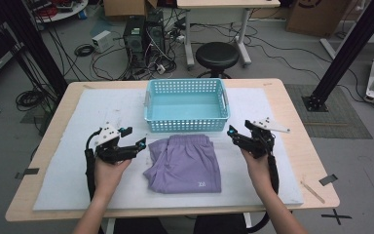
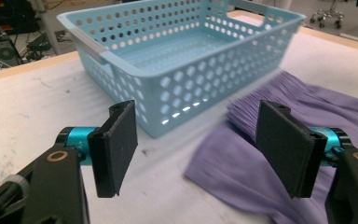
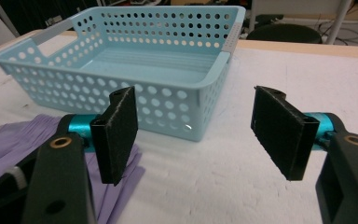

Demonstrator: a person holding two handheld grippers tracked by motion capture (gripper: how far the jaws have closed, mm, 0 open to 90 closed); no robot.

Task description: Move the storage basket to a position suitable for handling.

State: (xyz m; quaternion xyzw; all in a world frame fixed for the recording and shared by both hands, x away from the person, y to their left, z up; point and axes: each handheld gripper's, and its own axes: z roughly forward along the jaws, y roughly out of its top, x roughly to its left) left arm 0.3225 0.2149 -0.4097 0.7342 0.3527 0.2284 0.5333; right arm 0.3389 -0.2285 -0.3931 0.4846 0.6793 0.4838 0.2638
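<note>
**A:** Starting at the left, what was the left gripper [image 1: 129, 140] doing?

**B:** It sat over the white mat [image 1: 68, 161], just left of the purple shorts [image 1: 185, 163]. In its own view the jaws stood wide apart with nothing between them, only bare mat and an edge of purple cloth beyond.

**A:** And the shorts themselves?

**B:** They lay folded and flat in the middle of the mat, the gathered waistband just in front of the light blue basket [image 1: 187, 126], which was empty. A small white logo showed near the hem closest to the person.

**A:** How did you judge they would handle?

**B:** Light and limp, I thought. Thin fabric like that would sag and unfold the moment it was lifted, so one pinch would probably have left most of it dangling. It didn't look slippery or fragile; the flat pads should have bitten into it well.

**A:** Where would you have taken hold?

**B:** At the waistband, one corner per gripper. The gathered elastic looked thickest there, giving the pads something to clamp. The folded side edges seemed the second choice.

**A:** And on the right?

**B:** The right gripper [image 1: 237, 138] was beside the shorts' right edge, clear of the cloth. Its jaws also gaped wide and gripped nothing, with the basket wall ahead of them.
</note>
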